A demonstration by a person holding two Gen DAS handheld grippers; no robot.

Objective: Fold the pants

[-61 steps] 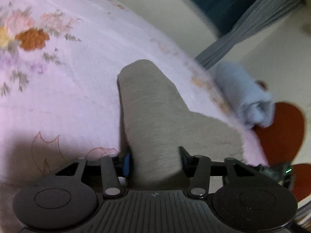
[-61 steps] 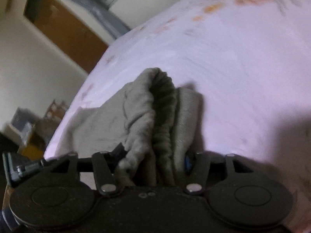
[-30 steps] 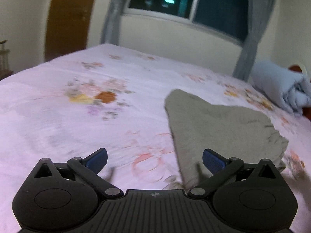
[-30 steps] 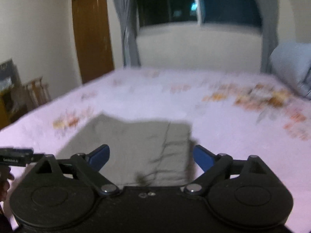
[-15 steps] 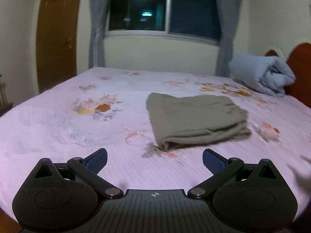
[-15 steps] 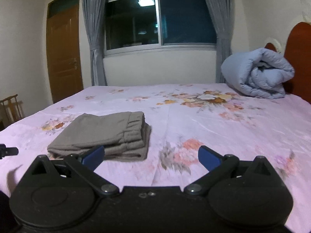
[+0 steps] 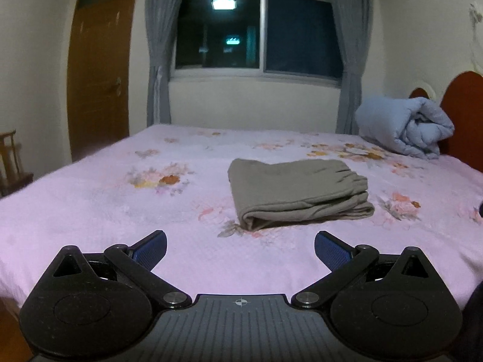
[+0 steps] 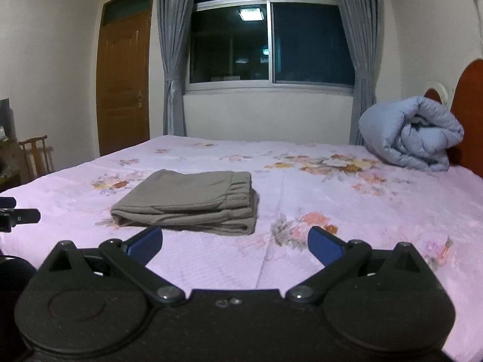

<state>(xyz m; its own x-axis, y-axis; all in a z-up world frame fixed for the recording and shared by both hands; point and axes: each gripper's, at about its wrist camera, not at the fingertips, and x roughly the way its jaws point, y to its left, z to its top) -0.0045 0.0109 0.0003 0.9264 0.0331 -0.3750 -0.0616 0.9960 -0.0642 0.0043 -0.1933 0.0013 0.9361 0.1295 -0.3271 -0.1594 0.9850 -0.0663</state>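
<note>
I judge folding finished: grey cotton pants (image 7: 297, 191) lie folded; left gripper (image 7: 240, 247) and right gripper (image 8: 235, 242) wide, empty.

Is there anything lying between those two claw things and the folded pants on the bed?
Nothing visible. Only bare bedsheet lies between the left gripper and the pants, and the same holds for the right gripper. Both have jaws open and hold nothing. The rolled quilt sits far off by the headboard.

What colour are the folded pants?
Grey-brown pants, plain, no pattern; clearest in the left wrist view.
</note>
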